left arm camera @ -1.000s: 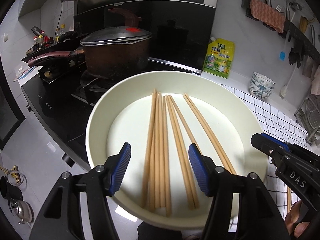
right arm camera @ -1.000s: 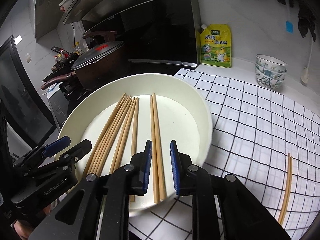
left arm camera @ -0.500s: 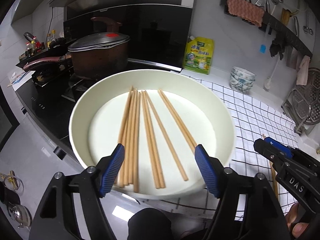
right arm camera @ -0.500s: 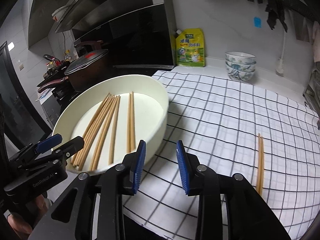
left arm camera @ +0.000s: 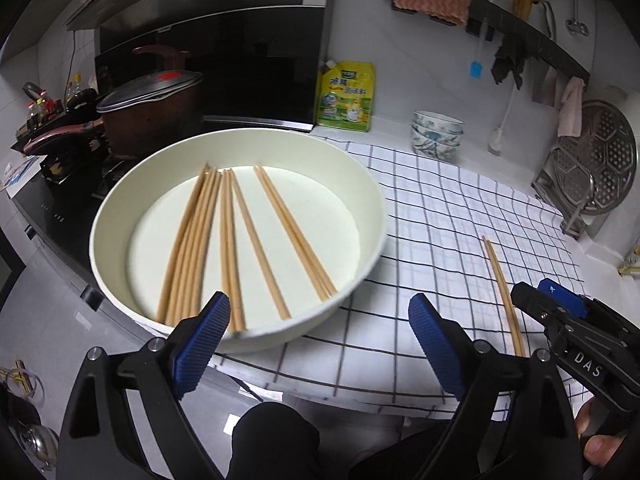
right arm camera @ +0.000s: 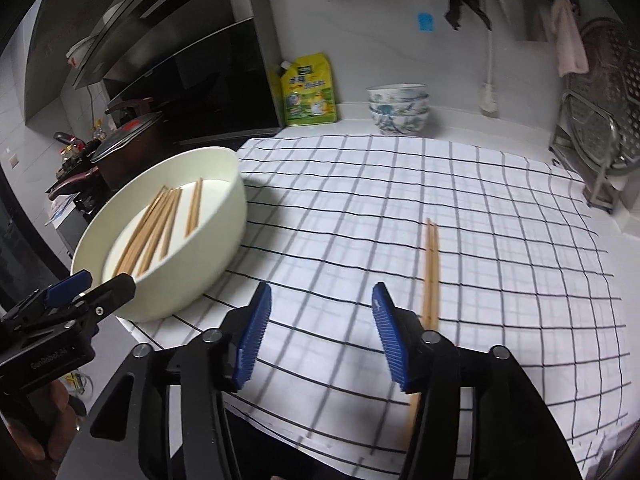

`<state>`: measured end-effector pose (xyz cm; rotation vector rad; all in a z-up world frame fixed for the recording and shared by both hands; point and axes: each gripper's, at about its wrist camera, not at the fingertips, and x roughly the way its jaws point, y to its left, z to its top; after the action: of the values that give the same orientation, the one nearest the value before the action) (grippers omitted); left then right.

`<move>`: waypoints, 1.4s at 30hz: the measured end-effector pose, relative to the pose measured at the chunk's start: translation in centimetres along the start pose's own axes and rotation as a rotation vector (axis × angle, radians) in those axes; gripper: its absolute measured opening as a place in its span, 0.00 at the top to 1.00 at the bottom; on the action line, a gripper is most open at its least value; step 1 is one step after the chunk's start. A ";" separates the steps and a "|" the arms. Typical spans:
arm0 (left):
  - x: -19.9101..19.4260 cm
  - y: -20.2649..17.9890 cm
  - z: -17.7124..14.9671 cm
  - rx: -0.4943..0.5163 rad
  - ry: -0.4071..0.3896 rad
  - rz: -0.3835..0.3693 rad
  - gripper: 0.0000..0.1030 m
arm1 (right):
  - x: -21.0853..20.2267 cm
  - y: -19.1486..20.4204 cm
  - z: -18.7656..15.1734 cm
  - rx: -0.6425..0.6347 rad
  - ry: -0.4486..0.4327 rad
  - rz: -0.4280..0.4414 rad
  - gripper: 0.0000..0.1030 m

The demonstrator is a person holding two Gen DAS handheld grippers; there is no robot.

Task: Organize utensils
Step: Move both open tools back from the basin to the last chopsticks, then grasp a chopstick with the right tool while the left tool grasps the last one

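Note:
A wide cream bowl (left arm camera: pixel 120 216) sits at the counter's left edge and holds several wooden chopsticks (left arm camera: pixel 228 240); it also shows in the right wrist view (right arm camera: pixel 224 232). A loose pair of chopsticks (right arm camera: pixel 431 264) lies on the checked cloth (right arm camera: pixel 440 200), also seen in the left wrist view (left arm camera: pixel 502 292). My left gripper (left arm camera: pixel 316 340) is open and empty, at the bowl's near rim. My right gripper (right arm camera: pixel 318 332) is open and empty, just left of the loose pair.
A lidded brown pot (left arm camera: pixel 152 112) stands on the black stove behind the bowl. A yellow-green pouch (left arm camera: pixel 346 96) and stacked patterned bowls (left arm camera: pixel 436 134) stand at the back wall. A metal steamer rack (left arm camera: pixel 596 164) stands at the right. The counter's front edge is close below both grippers.
Both grippers have pulled back from the bowl and swung right. The right gripper's jaws have opened wide; the loose chopstick pair now lies just beside it.

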<state>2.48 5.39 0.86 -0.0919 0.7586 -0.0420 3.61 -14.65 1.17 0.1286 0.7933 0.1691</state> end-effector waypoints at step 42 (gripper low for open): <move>2.1 -8.3 -4.0 0.141 0.091 -0.100 0.10 | 4.5 -6.7 -4.8 -0.037 0.139 -0.227 0.94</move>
<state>1.19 -3.33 -2.70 0.0059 0.8397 -0.1957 3.98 -20.07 -6.48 -0.0084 0.9366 -0.0222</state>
